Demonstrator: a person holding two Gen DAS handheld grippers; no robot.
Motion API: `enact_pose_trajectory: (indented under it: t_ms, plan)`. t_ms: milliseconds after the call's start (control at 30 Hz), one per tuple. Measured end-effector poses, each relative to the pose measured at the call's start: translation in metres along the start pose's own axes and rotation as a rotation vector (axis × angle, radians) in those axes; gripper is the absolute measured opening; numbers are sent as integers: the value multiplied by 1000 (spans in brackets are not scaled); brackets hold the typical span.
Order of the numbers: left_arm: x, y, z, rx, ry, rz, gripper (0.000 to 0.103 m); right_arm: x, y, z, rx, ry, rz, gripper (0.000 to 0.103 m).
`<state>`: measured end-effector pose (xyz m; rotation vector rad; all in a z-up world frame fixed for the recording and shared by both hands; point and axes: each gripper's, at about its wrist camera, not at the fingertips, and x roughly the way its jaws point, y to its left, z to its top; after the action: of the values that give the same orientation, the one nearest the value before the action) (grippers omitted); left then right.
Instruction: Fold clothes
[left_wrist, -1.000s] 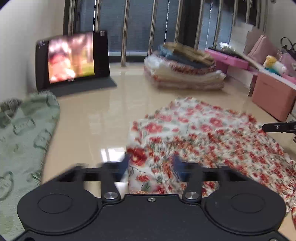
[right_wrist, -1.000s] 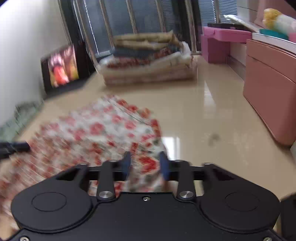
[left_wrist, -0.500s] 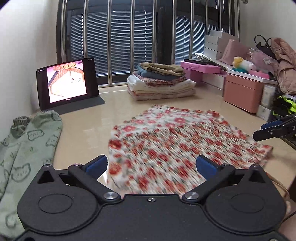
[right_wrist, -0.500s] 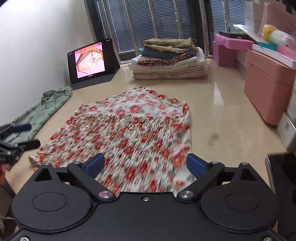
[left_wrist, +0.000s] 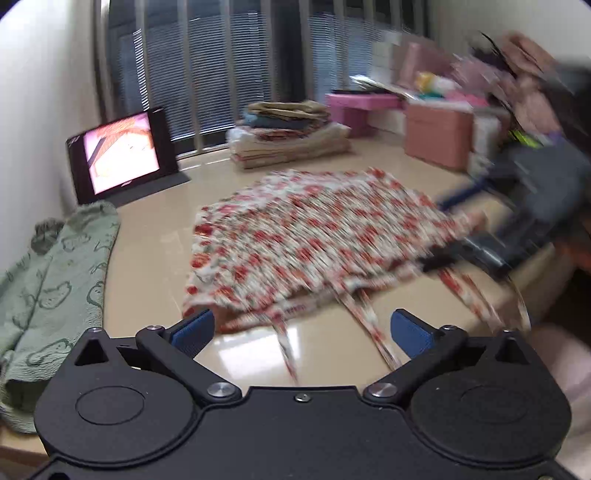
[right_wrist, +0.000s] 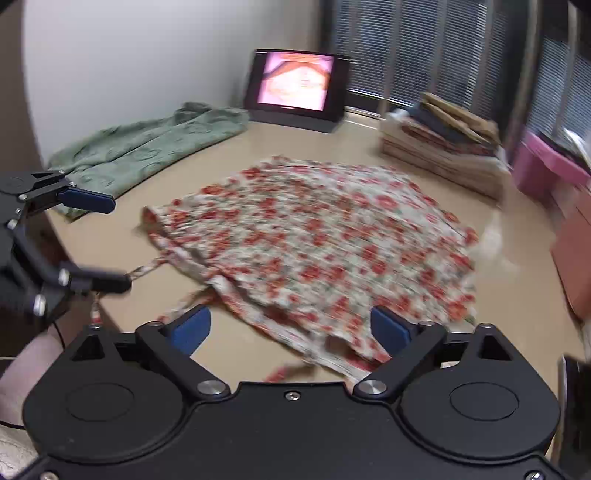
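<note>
A red-flowered white garment (left_wrist: 306, 243) lies spread on the beige tabletop, its thin straps (left_wrist: 354, 317) trailing toward the near edge. My left gripper (left_wrist: 301, 330) hovers just short of the strap end; its wide jaws are closing slightly, with nothing pressed between the blue pads. The right gripper (right_wrist: 290, 326) hangs over the garment's (right_wrist: 325, 240) near corner, jaws also wide and closing a little, gripping nothing. Each gripper shows in the other's view: the left gripper (right_wrist: 99, 242) at the left, the blurred right gripper (left_wrist: 448, 229) at the right.
A green bear-print garment (left_wrist: 48, 288) lies along the wall side. A lit tablet (left_wrist: 122, 155) stands at the back, beside a stack of folded clothes (left_wrist: 291, 133). Pink boxes (left_wrist: 439, 133) and clutter line the far right. The table's near edge is just under the grippers.
Both grippers let go of the floral garment, opened wide and drew back toward the near edge. The garment now lies flat, and both views have rolled.
</note>
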<state>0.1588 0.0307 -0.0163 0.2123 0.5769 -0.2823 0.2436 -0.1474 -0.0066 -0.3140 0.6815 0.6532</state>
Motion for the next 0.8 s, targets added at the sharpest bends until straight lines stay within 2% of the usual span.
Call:
enact_pose_trajectory:
  t_ms: [33,100,200,333,400,500,533,600,733,800]
  plan:
    - [-3,-7,-4,36,6,-11,96,2,4,3,-12,-1,3,87]
    - [-8,-22,-11,108,17,-33,84,5,8,9,-28,3,8,77]
    - [-9,-41,-22,232,36,-33,72,11,11,20,-57,29,15,65]
    - [-7,-64,-38,402,55,-20,58,15,13,27,-69,51,29,64]
    - [0,-70,-46,473,65,6,46,17,13,28,-60,62,37,64]
    - [8,-77,-55,562,66,59,40,22,16,28,-69,84,54,64]
    - [9,-78,-56,582,61,70,38,23,18,27,-76,91,60,64]
    - [11,-78,-56,601,52,102,20,24,21,26,-92,101,63,64]
    - [5,-71,-50,548,47,93,2,25,25,27,-124,105,64,60]
    - [3,-67,-46,509,47,81,0,28,26,28,-150,110,57,51]
